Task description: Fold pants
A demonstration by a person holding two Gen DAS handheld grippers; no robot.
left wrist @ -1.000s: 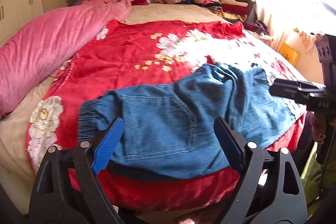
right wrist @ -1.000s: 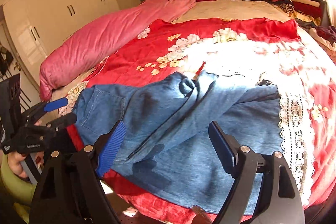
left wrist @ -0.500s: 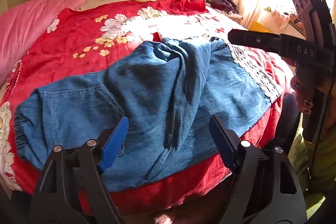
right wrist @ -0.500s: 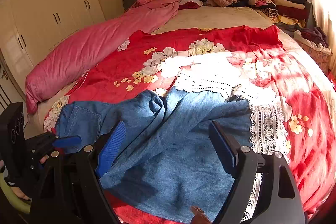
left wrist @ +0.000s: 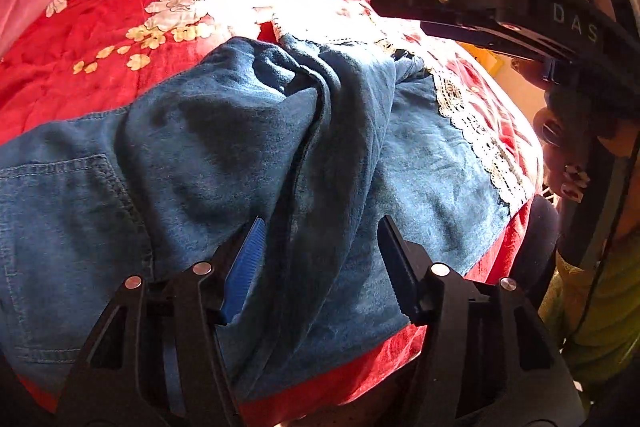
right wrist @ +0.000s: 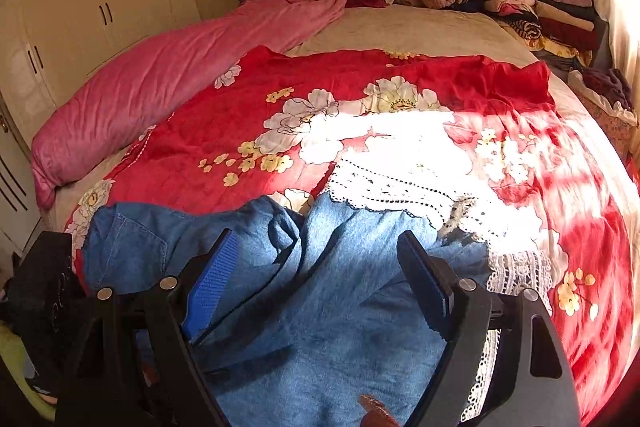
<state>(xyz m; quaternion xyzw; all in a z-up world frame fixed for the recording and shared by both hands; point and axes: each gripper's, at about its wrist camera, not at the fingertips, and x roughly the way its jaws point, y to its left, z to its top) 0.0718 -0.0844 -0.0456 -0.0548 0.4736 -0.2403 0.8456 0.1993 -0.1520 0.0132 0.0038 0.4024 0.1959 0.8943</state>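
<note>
left tongs (left wrist: 320,259): apart, nothing between them; I hold them low over the pants' middle ridge, blue pad on one side and black pad on the other, probably lining up to pinch that raised fold.
right tongs (right wrist: 316,283): apart too, empty; they hover over the pants near the bed edge, likely waiting for a leg or hem grab.
pants (left wrist: 224,163): blue denim, lying crosswise on the near end of the bed, not flat; one leg is bunched over the other in a thick ridge down the middle, back pocket toward my left.
lace hem (right wrist: 404,183): white trim at the leg ends, lying on the quilt in the sun patch, to my right side of the pile.
task state: my guess is early; no clean fold yet, the cloth needs smoothing first.
quilt (right wrist: 360,99): red with flowers, under the pants, serves as the folding area.
pink duvet (right wrist: 168,79): rolled along the left side of the bed, well apart from the pants.
clothes stack (right wrist: 532,11): folded items by the headboard at the far right; likely where finished pieces go.
change: over the last second my left tongs swung from the pocket end toward the middle ridge and came closer; right tongs shifted right and the pants sit lower in their view.
</note>
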